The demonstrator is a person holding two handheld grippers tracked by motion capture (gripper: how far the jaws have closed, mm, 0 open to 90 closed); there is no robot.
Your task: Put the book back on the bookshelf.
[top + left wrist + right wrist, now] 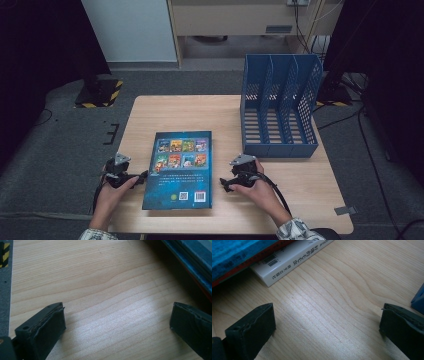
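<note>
A glossy blue picture book (178, 170) lies flat near the front edge of the pale wood-grain bench (220, 115), between the left gripper (131, 178) and the right gripper (226, 183), both with jaws spread wide on nothing. A slotted blue plastic file rack (279, 105) stands at the back right corner. The right gripper view shows a white paperback (292, 258) tucked beneath the blue book.
</note>
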